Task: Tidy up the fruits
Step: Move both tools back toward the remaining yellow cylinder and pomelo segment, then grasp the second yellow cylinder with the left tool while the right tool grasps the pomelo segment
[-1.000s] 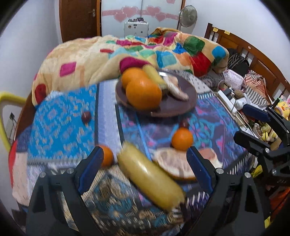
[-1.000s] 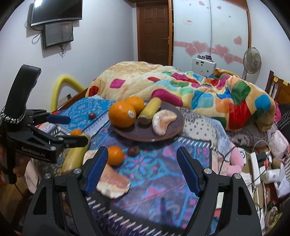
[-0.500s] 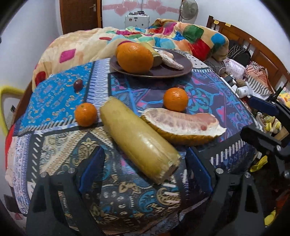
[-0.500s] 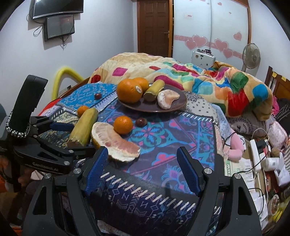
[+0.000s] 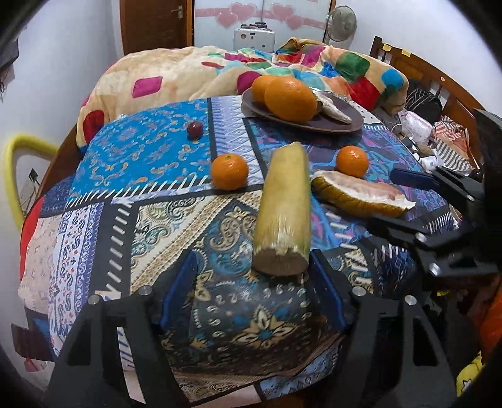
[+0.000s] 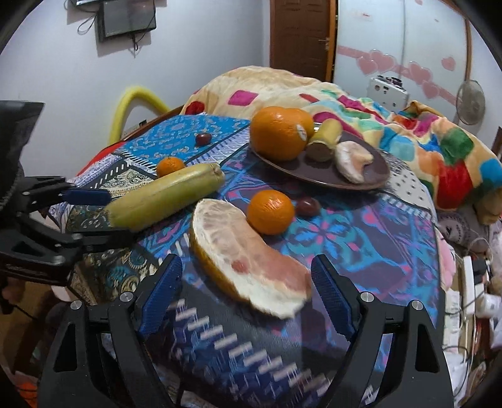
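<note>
Loose on the patterned blue patchwork cloth [image 5: 147, 157]: one long yellow-green cut stalk [image 5: 284, 210], one pink-fleshed pomelo wedge with yellow rind [image 6: 248, 257], two small orange tangerines [image 5: 229, 171] [image 5: 351, 161], two small dark red round fruits [image 6: 203, 138] [image 6: 307, 206]. On the dark brown oval plate [image 6: 376, 171], far side of the cloth: two large oranges [image 6: 277, 133], one short yellow-green stalk piece [image 6: 323, 141], one pale peeled pomelo segment [image 6: 353, 160].

The left gripper [image 5: 251, 282] points steeply down at the near cut end of the long stalk. Its jaws have just been closing; the stalk end sits between the blue pads, close against the right-side pad, with a clear gap to the other. Not gripped; nothing held. The right gripper [image 6: 243, 290] also tilts down over the pomelo wedge. Its jaws have just been opening and stand wide; the wedge's near end lies between the pads, neither pressing on it. Nothing held.

The left wrist view shows only one dark red fruit, near the far left of the cloth; the second, beside the tangerine by the wedge, shows only in the right wrist view. The short stalk piece on the plate is hidden behind the oranges in the left view. Each view catches the other gripper at its edge. The right view also shows a wall-mounted black screen [image 6: 127, 17]. Behind the cloth lies a multicoloured patch blanket [image 5: 194, 72].
</note>
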Demonstrator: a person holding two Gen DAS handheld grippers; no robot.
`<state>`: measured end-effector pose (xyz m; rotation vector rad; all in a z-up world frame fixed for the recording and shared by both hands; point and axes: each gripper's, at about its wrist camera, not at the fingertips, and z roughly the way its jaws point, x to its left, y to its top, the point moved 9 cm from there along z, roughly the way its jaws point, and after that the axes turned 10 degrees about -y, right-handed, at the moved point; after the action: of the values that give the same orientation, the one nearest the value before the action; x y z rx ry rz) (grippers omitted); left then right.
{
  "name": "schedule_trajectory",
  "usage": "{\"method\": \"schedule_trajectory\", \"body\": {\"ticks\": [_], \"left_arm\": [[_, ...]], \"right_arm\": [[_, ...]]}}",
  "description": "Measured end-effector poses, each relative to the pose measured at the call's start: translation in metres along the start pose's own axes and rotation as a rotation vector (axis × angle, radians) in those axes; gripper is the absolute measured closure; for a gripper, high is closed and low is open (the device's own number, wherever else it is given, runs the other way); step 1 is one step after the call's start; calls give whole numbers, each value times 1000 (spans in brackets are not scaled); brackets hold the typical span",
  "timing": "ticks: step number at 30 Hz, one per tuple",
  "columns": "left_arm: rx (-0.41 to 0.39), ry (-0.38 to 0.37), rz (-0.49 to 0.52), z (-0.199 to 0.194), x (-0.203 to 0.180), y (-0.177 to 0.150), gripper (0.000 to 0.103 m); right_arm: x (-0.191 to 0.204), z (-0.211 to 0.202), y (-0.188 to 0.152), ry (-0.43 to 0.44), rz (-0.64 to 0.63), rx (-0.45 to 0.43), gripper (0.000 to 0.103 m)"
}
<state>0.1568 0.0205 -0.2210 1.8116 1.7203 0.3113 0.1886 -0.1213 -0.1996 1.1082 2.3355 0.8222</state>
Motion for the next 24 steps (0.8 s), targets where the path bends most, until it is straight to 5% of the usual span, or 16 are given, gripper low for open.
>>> {"method": "schedule_trajectory", "body": {"ticks": [3,15,19,24], "left_arm": [[8,-24,27,0,-6,-1,29],[-7,-39,76,17,-22,24,30],[24,-38,66,26,-18,22,50],[48,-64,85,25,-21,17,52]], "right_arm": [[5,13,2,33,-11,30,21],[0,0,-11,24,-50,20,48],[-15,-10,-23,10,-6,35,50],[-33,-20,-35,-36,47,62,50]]}}
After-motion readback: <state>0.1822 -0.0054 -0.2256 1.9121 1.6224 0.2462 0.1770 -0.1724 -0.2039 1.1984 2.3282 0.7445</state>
